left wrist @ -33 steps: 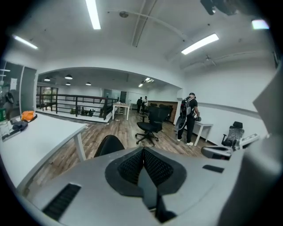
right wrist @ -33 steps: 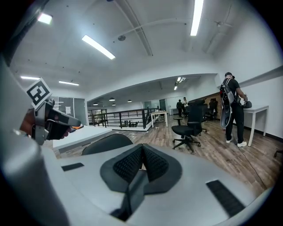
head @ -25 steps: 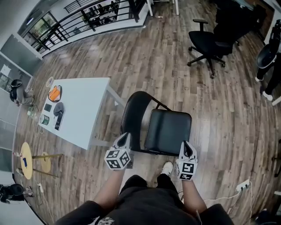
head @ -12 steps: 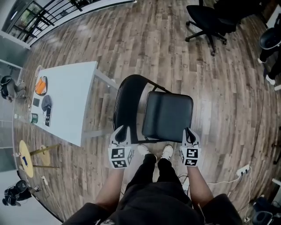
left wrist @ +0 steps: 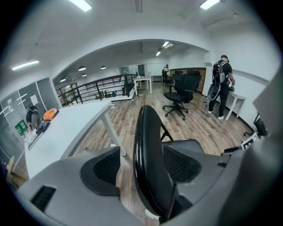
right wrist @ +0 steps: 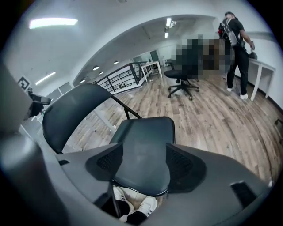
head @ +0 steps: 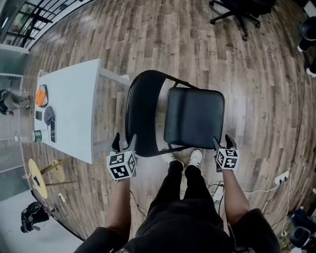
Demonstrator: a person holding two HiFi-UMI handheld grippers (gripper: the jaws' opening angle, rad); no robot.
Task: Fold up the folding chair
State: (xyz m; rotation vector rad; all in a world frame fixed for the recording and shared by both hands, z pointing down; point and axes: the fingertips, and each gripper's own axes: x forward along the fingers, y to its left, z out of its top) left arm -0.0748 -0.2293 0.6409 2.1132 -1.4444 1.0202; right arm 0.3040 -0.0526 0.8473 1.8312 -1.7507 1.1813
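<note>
The black folding chair stands unfolded on the wood floor, its backrest to the left of its seat. My left gripper is at the backrest's near edge. In the left gripper view the backrest stands edge-on between the jaws, which are opening, and floor shows beside the left pad. My right gripper is at the seat's near right corner. Its jaws are also opening, with the seat's near edge between the pads and not pressed.
A white table with small items stands left of the chair. My shoes are just under the seat's near edge. A black office chair is farther off, a round yellow stool at the left, a power strip at the right. A person stands at the back.
Both grippers have dropped toward the chair and spread from shut to open. The left now straddles the backrest edge, the right the seat's near edge.
</note>
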